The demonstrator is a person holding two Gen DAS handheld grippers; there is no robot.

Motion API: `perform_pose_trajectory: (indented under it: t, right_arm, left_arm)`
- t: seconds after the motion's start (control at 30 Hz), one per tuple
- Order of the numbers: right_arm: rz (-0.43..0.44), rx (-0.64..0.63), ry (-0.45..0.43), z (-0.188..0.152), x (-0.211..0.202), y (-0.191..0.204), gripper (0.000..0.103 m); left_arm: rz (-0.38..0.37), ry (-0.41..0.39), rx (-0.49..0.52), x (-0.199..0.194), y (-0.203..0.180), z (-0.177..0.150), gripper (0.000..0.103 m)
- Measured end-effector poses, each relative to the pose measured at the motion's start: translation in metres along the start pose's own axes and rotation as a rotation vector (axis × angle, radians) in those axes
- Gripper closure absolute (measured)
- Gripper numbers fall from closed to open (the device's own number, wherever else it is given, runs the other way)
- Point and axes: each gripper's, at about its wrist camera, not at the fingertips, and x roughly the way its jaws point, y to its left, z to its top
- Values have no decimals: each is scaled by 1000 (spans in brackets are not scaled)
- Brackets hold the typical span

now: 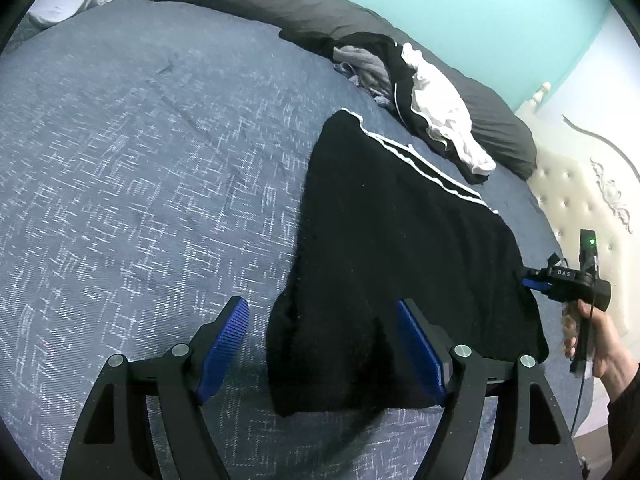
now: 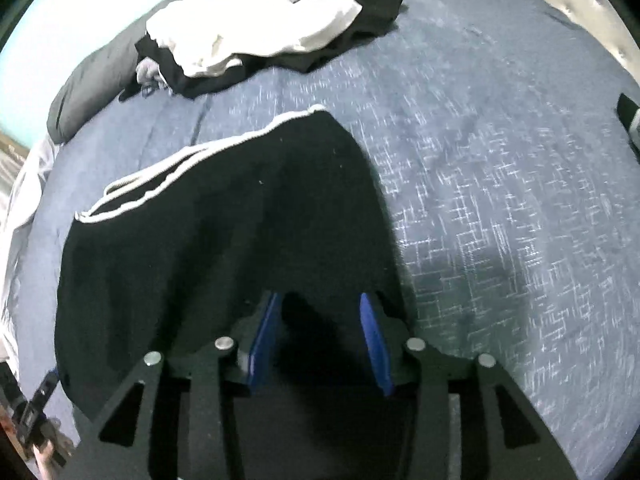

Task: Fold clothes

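Here, both my grippers, left (image 1: 322, 346) and right (image 2: 318, 340), hang with fingers spread wide over the black garment (image 1: 400, 240) lying on the bed (image 1: 140, 160), grasping nothing.

One black garment with white stripes (image 1: 400, 232) is lying spread on one blue patterned bedspread (image 1: 140, 160). One heap of mixed clothes (image 1: 420, 108) is sitting beyond it, showing at least one white piece, one black piece and one grey piece; one long dark grey pillow (image 1: 280, 4) is running behind. Two grippers are showing, the left gripper (image 1: 320, 344) and the right gripper (image 2: 320, 336).
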Motion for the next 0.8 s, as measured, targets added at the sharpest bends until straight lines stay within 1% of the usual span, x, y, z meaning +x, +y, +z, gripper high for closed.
perform_pose_trajectory:
  t: [0.07,0.17,0.27,0.43,0.47,0.5,0.53,0.57,0.6,0.63,0.7,0.8]
  right_arm:
    - [-12,-25,7,0,2,2,60]
    - [-52,-50,-17,3,0,5,60]
    - [-59,-36,-32,10,-2,-1,60]
    - [-59,-59,2,10,4,-11,61]
    - [-52,-58,5,9,5,-13,64]
    - [-44,-57,6,8,6,-15,73]
    - [-33,-54,3,6,5,-16,79]
    - [-23,-51,2,5,5,-17,82]
    - [-19,-49,0,5,5,-18,90]
    - [-15,-48,-4,4,4,-18,95]
    - [-14,-54,-23,3,-1,-18,98]
    - [-38,-67,-72,4,-11,-21,98]
  left_arm:
    - [5,8,-2,4,0,0,24]
    - [8,20,-8,8,0,-1,24]
    - [14,24,-5,10,0,-2,24]
    - [17,33,-13,13,1,-3,24]
    - [17,34,-13,13,1,-4,24]
    - [18,34,-11,13,1,-4,24]
    - [19,35,-10,13,1,-4,24]
    - [21,36,-10,14,1,-4,24]
    - [21,37,-11,14,1,-4,24]
    - [22,38,-13,14,1,-5,24]
    - [25,43,-13,16,1,-5,24]
    - [31,48,-11,17,1,-6,24]
